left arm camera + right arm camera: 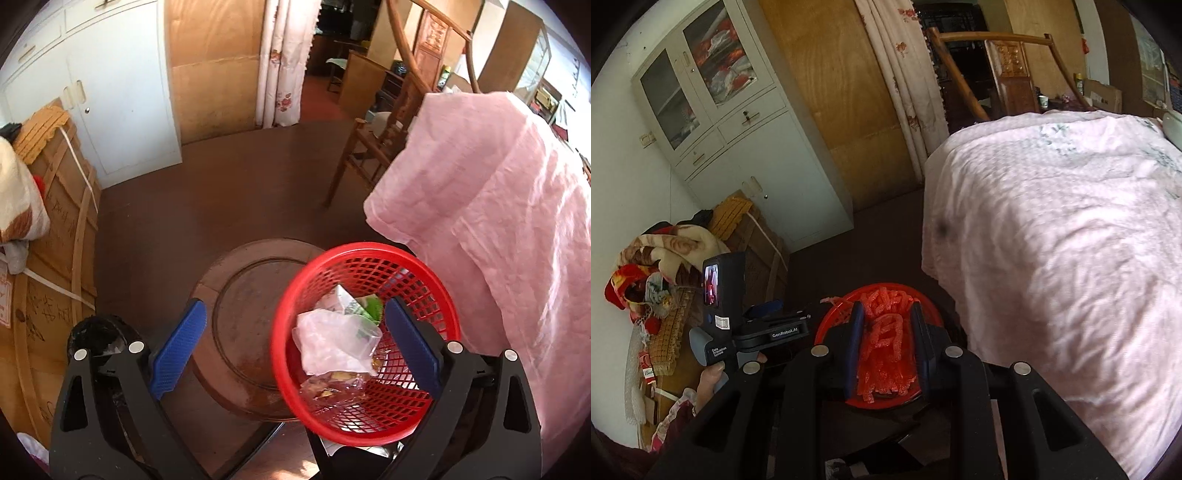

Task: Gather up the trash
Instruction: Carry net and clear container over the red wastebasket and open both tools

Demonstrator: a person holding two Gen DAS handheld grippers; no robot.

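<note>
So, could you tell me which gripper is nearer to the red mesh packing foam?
Right. The right gripper is shut on the red foam netting; the left gripper hangs open over the red basket.

Dim room with dark brown floor (229, 177). White metal cabinet (738, 147) upper left, plywood wall panels (214, 66) and floral curtain (284, 62) centre, wooden chair (373, 147), pink-draped bed (1071, 258) right.

A red mesh basket (369, 266) is being seen standing upright beside a pink-draped surface, a crumpled clear plastic bag (332, 339) and a green-and-white wrapper (354, 306) lying inside. A red foam net (886, 347) is being held above its rim.
</note>
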